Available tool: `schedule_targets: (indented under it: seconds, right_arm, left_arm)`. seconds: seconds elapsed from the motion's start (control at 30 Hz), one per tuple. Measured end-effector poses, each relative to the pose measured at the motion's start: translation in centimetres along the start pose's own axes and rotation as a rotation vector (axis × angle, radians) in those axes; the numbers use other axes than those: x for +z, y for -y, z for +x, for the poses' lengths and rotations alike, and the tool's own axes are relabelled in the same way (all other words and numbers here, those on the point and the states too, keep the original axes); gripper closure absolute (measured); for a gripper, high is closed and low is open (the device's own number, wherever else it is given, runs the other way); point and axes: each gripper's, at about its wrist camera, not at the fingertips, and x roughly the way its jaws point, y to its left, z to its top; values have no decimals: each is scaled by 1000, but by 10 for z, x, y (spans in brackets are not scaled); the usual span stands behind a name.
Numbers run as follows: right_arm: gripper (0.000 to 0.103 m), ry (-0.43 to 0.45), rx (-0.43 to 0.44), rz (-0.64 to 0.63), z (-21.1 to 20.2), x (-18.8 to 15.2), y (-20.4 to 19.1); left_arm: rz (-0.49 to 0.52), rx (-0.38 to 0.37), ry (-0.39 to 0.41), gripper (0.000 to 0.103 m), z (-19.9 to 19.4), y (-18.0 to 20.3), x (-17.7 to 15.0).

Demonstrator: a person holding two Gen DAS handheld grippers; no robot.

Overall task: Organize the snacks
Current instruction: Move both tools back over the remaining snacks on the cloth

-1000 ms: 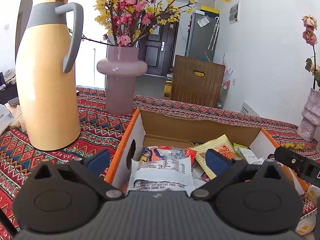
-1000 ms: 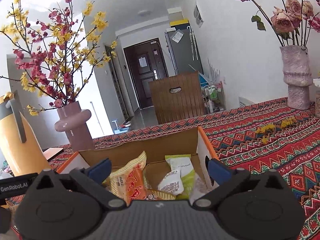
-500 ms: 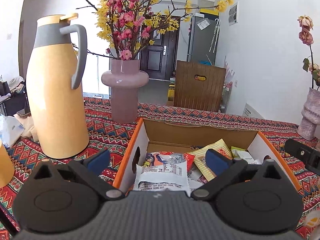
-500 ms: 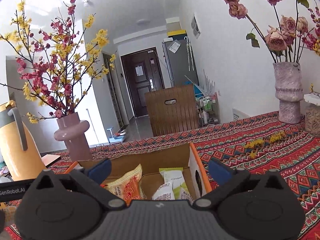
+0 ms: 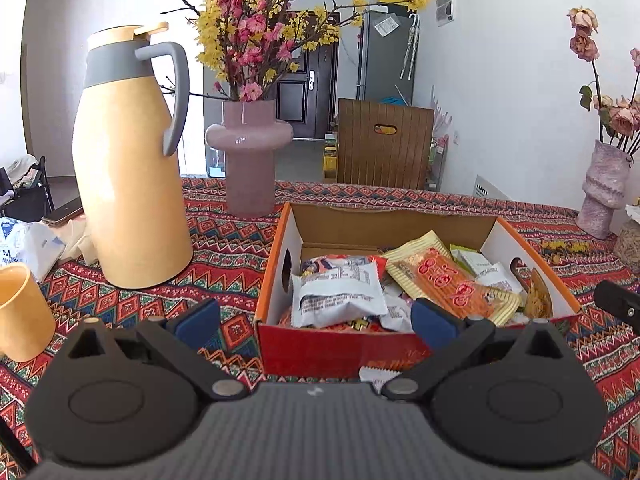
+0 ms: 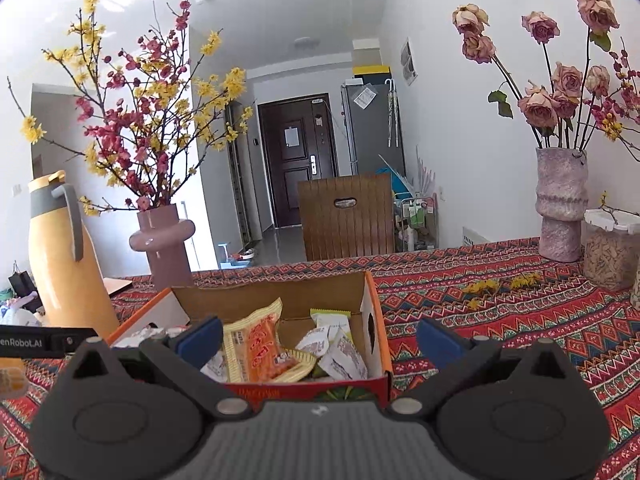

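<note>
An open cardboard box (image 5: pixel 400 220) (image 6: pixel 376 344) with orange edges and a red front stands on the patterned tablecloth, filled with several snack packets. A white packet (image 5: pixel 336 292) lies at its left. A yellow-and-orange packet (image 5: pixel 444 276) (image 6: pixel 264 344) leans across the middle. Small white packets (image 6: pixel 340 356) and a green one (image 6: pixel 332 318) sit at the right. My left gripper (image 5: pixel 316 322) is open and empty, just in front of the box's near wall. My right gripper (image 6: pixel 318 342) is open and empty, held before the box's near right corner.
A tall yellow thermos jug (image 5: pixel 128 172) (image 6: pixel 64 256) and a pink vase of blossoms (image 5: pixel 248 160) (image 6: pixel 164 244) stand left of the box. A yellow cup (image 5: pixel 20 312) sits at far left. A mauve vase of roses (image 6: pixel 560 204) and a clear jar (image 6: pixel 610 248) stand right.
Both grippers have drawn back from over the box and away from it; its red front wall now shows. Both stay open and empty.
</note>
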Motion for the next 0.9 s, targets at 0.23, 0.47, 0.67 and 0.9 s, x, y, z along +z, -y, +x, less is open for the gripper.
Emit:
schedule_targets:
  seconds: [0.23,0.47,0.67,0.9]
  right_arm:
    - [0,-96,-5,-39,-14,-30,2]
    - [0,-202,1,-82,-23,-57,1]
    - [0,-279,11,-104,-25,-73,-3]
    - [0,-356,28,-158,-14,-83,-13]
  left_arm:
    - [36,6,-66,0,-1,-10,-29]
    - [36,-1,-136,0,5,-19,-57]
    - [39,-13,-161,0,14,-20,-75]
    - [15,-22,-172,0,17,-25,-79]
